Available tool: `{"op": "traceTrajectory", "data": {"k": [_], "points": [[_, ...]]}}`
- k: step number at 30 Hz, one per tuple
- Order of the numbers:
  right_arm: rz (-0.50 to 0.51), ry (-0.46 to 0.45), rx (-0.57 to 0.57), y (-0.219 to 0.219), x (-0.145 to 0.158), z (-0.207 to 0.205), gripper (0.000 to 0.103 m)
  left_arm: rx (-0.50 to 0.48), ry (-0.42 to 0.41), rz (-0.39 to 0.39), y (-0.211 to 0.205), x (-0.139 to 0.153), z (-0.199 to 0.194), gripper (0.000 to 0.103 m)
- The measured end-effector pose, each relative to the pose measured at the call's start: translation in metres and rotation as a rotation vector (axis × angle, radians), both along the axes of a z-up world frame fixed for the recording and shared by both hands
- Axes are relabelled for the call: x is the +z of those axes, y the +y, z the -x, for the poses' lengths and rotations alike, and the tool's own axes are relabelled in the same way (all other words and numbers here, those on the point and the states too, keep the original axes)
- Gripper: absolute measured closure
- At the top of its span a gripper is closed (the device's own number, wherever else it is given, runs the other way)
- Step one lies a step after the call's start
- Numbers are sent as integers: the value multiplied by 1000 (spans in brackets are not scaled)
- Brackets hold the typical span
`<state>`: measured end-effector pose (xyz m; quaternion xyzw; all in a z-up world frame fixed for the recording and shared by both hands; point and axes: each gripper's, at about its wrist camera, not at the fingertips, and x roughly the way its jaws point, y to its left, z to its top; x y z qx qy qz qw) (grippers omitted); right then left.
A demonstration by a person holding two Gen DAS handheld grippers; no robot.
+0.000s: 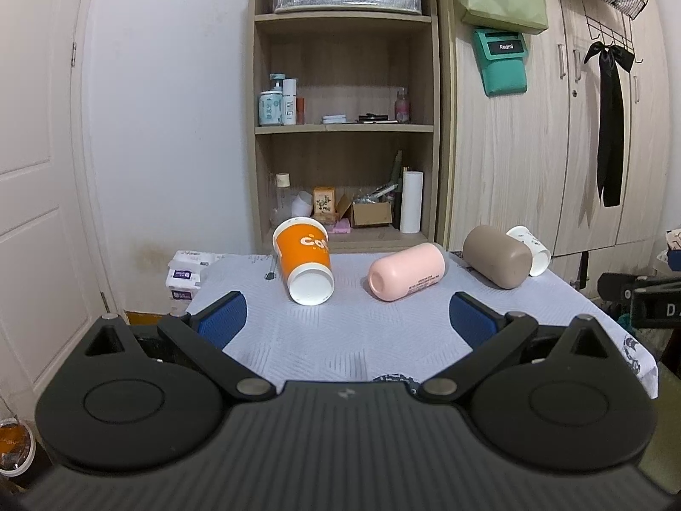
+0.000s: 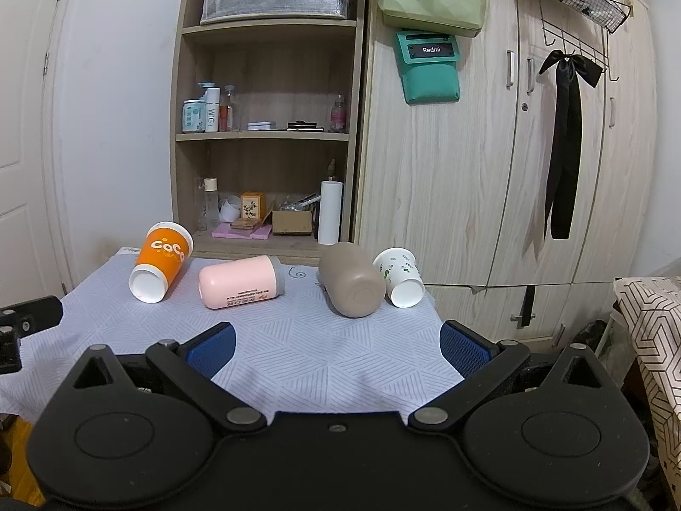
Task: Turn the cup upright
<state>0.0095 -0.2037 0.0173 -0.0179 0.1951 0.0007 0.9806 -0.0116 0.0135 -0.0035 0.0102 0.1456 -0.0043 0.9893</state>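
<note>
Several cups lie on their sides in a row on a table with a pale blue cloth (image 1: 323, 336) (image 2: 298, 357). From left: an orange paper cup (image 1: 303, 260) (image 2: 161, 260), a pink cup (image 1: 406, 270) (image 2: 240, 282), a brown cup (image 1: 496, 262) (image 2: 351, 285), a white paper cup with green print (image 1: 532, 249) (image 2: 400, 277). My left gripper (image 1: 347, 319) is open and empty, short of the orange and pink cups. My right gripper (image 2: 338, 351) is open and empty, short of the brown cup.
A wooden shelf unit (image 1: 344, 127) with bottles and boxes stands behind the table, a wardrobe (image 2: 489, 149) to its right. A white door (image 1: 38, 170) is at the left. Tissue packs (image 1: 185, 274) lie beyond the table's left edge.
</note>
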Motion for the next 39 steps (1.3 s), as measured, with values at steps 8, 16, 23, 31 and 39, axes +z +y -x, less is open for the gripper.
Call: {"op": "traceTrajectory", "data": {"k": [8, 16, 23, 31, 39], "points": [[10, -13, 1, 0, 2, 3, 0, 8, -19, -13, -1, 3, 2, 0], [17, -46, 2, -1, 7, 8, 0, 12, -23, -26, -2, 3, 4, 0], [20, -46, 0, 1, 6, 8, 0, 13, -18, -29, -2, 3, 4, 0], [22, -44, 1, 0, 6, 7, 0, 11, -10, -35, -1, 2, 2, 0], [28, -35, 6, 1, 4, 8, 0, 11, -7, -33, -2, 2, 2, 0]]}}
